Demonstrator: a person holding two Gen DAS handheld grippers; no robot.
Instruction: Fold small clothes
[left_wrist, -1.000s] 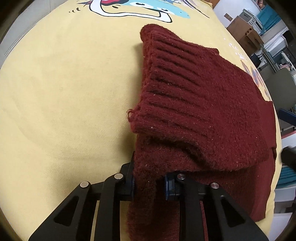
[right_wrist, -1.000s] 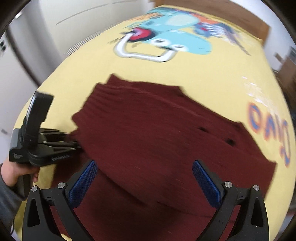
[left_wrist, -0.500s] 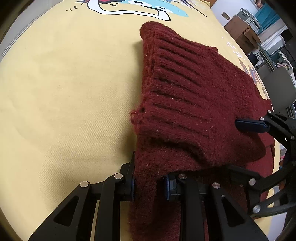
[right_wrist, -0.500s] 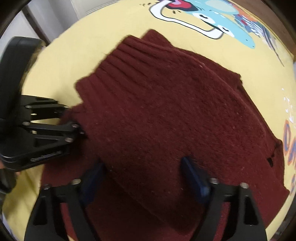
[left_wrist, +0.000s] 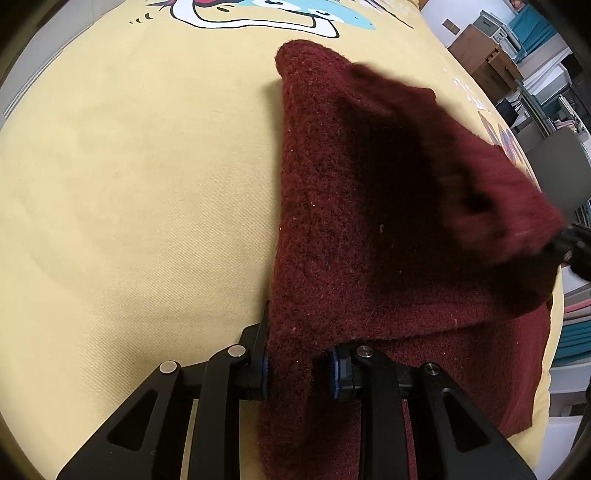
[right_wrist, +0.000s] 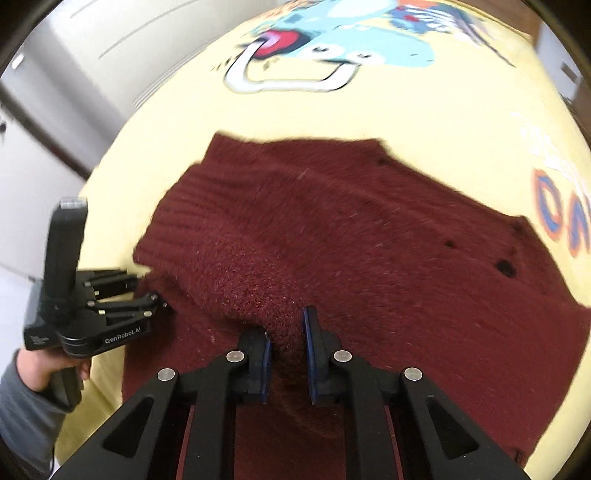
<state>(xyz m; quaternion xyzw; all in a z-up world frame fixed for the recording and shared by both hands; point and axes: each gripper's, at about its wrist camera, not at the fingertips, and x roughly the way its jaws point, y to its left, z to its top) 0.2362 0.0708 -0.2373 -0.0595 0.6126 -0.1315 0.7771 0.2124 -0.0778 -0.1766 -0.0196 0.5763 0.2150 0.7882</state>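
A dark red knitted sweater (left_wrist: 369, 229) lies on a yellow printed cloth (left_wrist: 129, 184), partly folded over itself. My left gripper (left_wrist: 299, 365) is shut on the sweater's near left edge. My right gripper (right_wrist: 286, 343) is shut on a bunched fold of the sweater (right_wrist: 332, 236) and holds it lifted above the lower layer. The left gripper (right_wrist: 147, 295) also shows in the right wrist view, at the sweater's left edge. The right gripper's tip shows at the right edge of the left wrist view (left_wrist: 570, 247), with the ribbed part pulled towards it.
The yellow cloth carries a blue cartoon print (right_wrist: 332, 48) at the far side and orange lettering (right_wrist: 561, 218) to the right. Cabinets and boxes (left_wrist: 517, 48) stand beyond the table at the right. A grey wall (right_wrist: 55, 92) is on the left.
My right gripper has closed on the folded top layer and pulled it up and to the right. The ribbed part has come off the left edge. My left gripper has held still.
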